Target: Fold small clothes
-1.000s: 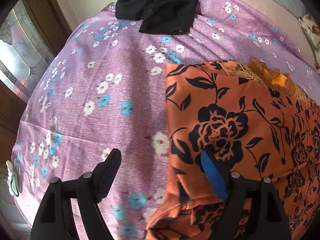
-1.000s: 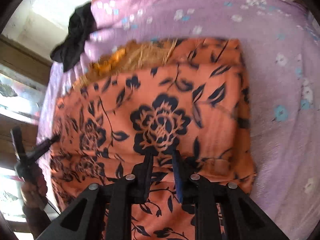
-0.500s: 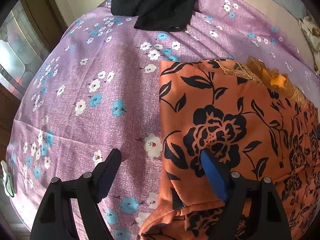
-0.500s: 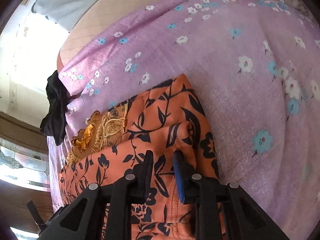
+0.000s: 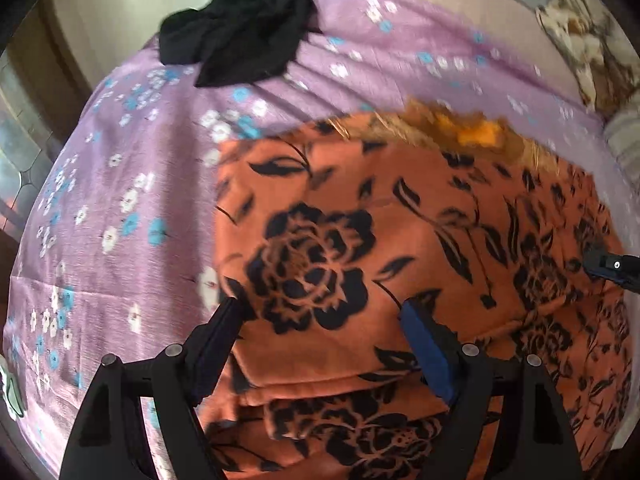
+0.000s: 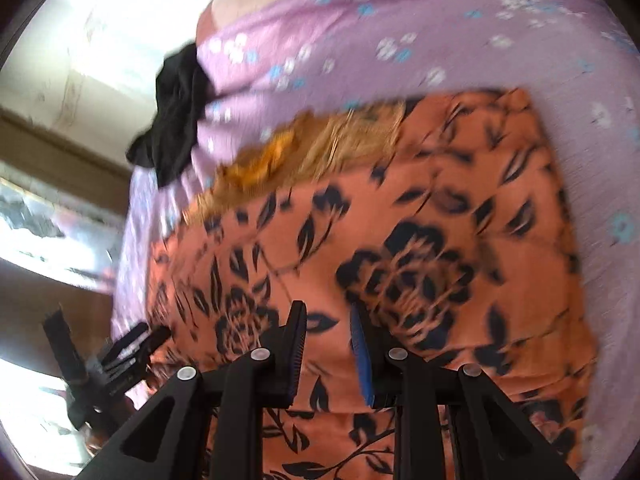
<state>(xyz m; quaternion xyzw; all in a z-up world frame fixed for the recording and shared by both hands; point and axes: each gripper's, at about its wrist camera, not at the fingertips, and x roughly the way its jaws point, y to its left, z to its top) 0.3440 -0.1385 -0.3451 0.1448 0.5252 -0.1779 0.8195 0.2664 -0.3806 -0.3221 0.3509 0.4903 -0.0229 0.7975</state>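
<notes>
Orange cloth with big black flowers [image 5: 360, 208], soft and thin, lies in the middle of both pictures on the purple bed sheet with little white and blue flowers [image 5: 132, 184], and it looks already folded into a thick square with layers stacked at its near edge, so only a last fold or some smoothing seems left. Left gripper [image 5: 324, 320] is spread wide over the cloth's near left corner and holds nothing, and the right gripper [image 6: 326, 320] has a small gap between its fingers with nothing pinched. Crumpled black cloth [image 5: 240, 32] waits unfolded at the upper left.
</notes>
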